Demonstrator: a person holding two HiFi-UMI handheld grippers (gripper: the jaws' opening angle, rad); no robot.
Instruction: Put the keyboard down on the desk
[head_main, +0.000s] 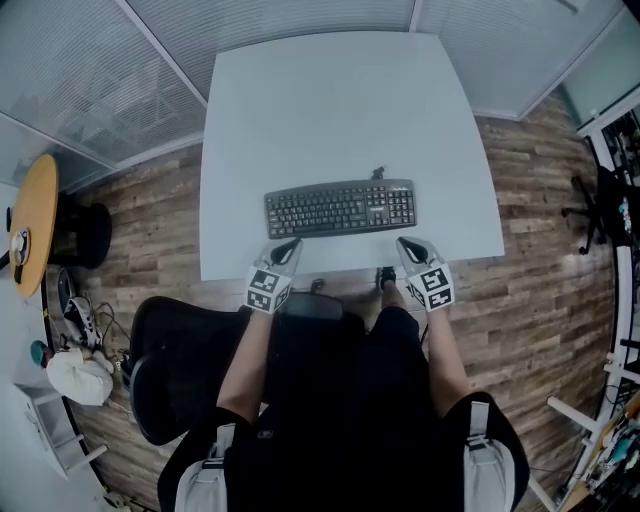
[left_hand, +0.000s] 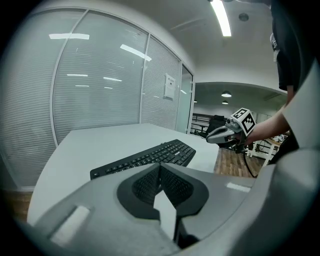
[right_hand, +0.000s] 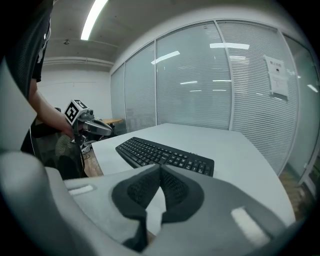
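The keyboard lies flat on the desk, near the desk's front edge, so the job looks done. The left gripper and the right gripper are both closed with nothing in them. They sit just in front of the keyboard, not touching it, so they cannot push it.

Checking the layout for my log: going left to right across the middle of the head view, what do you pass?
Round wooden table → left tool, shut, empty → right tool, shut, empty → black chair at the far right. The keyboard spans both tools, so it is left out.
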